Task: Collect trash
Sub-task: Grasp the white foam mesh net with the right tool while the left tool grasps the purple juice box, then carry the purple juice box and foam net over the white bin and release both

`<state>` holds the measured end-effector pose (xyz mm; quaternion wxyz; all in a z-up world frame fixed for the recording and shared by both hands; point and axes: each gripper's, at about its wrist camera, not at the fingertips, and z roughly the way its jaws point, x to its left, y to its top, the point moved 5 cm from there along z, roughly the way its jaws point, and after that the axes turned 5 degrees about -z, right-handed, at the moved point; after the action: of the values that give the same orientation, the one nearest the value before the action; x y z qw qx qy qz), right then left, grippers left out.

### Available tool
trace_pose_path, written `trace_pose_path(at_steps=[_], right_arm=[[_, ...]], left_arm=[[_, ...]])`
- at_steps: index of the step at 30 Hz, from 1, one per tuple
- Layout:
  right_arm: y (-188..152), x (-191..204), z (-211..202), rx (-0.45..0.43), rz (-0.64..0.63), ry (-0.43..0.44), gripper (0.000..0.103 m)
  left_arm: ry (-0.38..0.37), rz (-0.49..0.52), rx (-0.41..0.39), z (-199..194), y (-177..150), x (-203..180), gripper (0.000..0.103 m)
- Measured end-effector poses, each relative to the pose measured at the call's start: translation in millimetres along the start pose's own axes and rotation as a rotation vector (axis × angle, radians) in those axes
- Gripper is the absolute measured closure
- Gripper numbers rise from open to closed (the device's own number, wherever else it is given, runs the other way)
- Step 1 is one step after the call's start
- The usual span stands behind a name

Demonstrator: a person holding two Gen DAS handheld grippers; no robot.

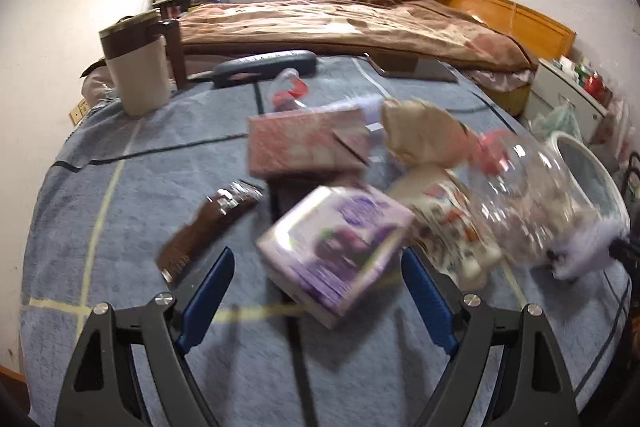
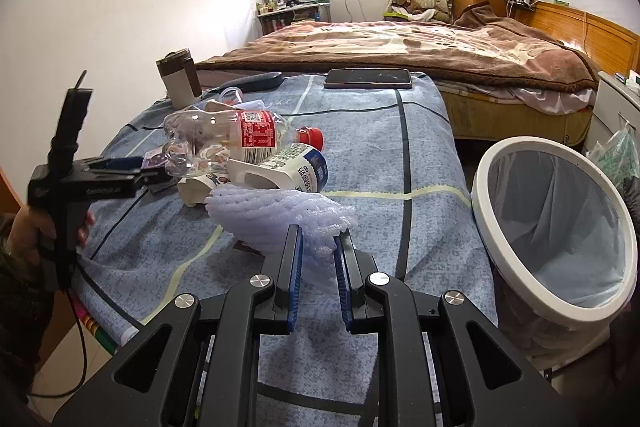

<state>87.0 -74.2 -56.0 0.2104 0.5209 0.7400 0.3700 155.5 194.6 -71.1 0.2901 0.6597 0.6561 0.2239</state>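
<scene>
Purple carton (image 1: 336, 247) tilted on blue cloth, clear bottle (image 2: 224, 139) lying flat, lavender foam net (image 2: 276, 215) beside white bin (image 2: 556, 227)

A matt, nubbly blue cloth (image 2: 420, 163) covers the table. The clear plastic bottle (image 2: 216, 135) is glossy and crumpled, with a smooth red cap (image 2: 311, 136). The foam net (image 2: 276, 215) looks soft and ribbed. The carton (image 1: 336, 247) is glossy cardboard. The bin (image 2: 500, 227) has a smooth white plastic rim and a thin film liner.

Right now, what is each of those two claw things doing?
Left gripper: open, a purple box between its fingers, not gripped.
Right gripper: shut on the purple foam net.
</scene>
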Motion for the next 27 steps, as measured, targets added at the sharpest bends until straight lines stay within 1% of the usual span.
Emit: trace_pose_path(at_steps=[2, 6, 8, 11, 12, 13, 14, 15, 17, 18, 21, 24, 27], right_arm=[[0, -1, 0, -0.001, 0.001, 0.002, 0.085], [0, -1, 1, 0.003, 0.004, 0.002, 0.085], [1, -1, 2, 0.003, 0.005, 0.002, 0.085], [1, -1, 3, 0.005, 0.008, 0.001, 0.085], [1, -1, 3, 0.005, 0.009, 0.003, 0.085], [1, -1, 3, 0.005, 0.009, 0.004, 0.085], [1, -1, 3, 0.005, 0.01, 0.004, 0.085], [1, 0, 3, 0.005, 0.011, 0.006, 0.085], [2, 0, 2, 0.002, 0.013, 0.008, 0.085], [2, 0, 1, -0.001, 0.013, 0.01, 0.085], [2, 1, -4, -0.015, 0.013, 0.012, 0.085], [0, 3, -9, -0.021, 0.013, 0.028, 0.085], [-1, 3, -18, -0.042, 0.012, 0.037, 0.085]], left_arm=[[-0.022, 0.026, -0.001, 4, 6, 0, 0.015], [-0.039, 0.123, 0.02, 16, 8, -11, 0.014], [-0.064, 0.135, 0.034, 20, 6, -17, 0.014], [-0.063, 0.141, 0.042, 22, 3, -23, 0.014], [-0.058, 0.146, 0.042, 22, 2, -25, 0.018], [-0.048, 0.145, 0.046, 22, 1, -25, 0.025], [-0.041, 0.138, 0.053, 23, 1, -24, 0.029], [-0.041, 0.127, 0.059, 23, 0, -23, 0.035], [-0.05, 0.098, 0.06, 21, -1, -21, 0.041], [-0.054, 0.089, 0.05, 18, -2, -21, 0.047], [-0.036, 0.051, 0.021, 7, -6, -21, 0.047], [-0.038, 0.015, 0.001, -8, -13, -25, 0.047], [-0.035, 0.024, -0.026, -27, -20, -34, 0.047]])
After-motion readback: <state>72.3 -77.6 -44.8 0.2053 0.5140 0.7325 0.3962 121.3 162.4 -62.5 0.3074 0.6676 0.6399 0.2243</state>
